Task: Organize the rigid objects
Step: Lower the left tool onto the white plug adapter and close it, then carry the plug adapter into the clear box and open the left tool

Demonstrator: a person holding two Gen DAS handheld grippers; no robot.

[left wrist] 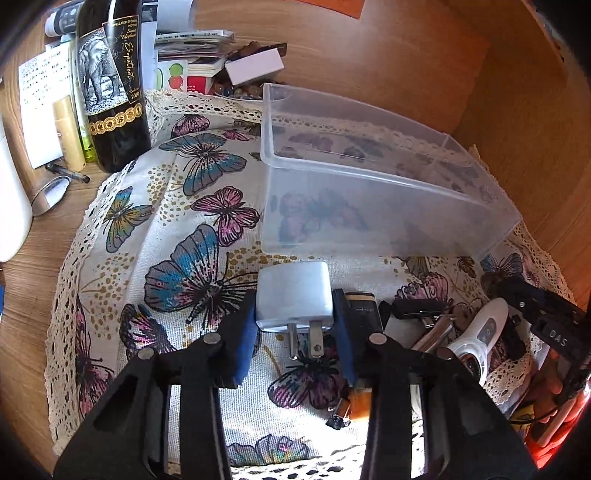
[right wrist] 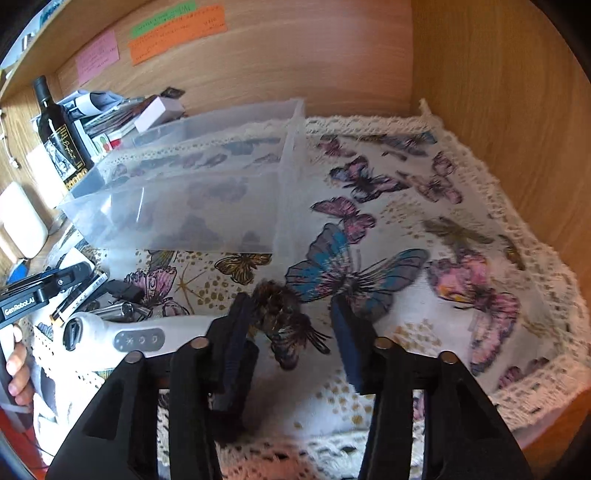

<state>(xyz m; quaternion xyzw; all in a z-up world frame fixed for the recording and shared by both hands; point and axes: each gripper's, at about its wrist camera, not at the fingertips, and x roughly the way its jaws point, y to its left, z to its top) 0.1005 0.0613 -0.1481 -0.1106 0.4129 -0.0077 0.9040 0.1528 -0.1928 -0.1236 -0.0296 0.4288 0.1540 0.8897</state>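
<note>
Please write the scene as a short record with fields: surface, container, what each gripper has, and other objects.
surface: butterfly cloth with lace edge, on a wooden desk
container: clear plastic bin, nothing visible inside
left gripper: pads on both sides of the white plug adapter, prongs toward the camera
right gripper: jaws apart, nothing held; a dark fuzzy object lies between them, blurred
other objects: white handheld device, wine bottle, papers at the back

Showing on the cloth: one clear bin [left wrist: 369,206], one white plug adapter [left wrist: 293,295], one white handheld device [left wrist: 480,332], one wine bottle [left wrist: 110,92] standing beside, three sticky notes [right wrist: 177,33] hanging behind.
</note>
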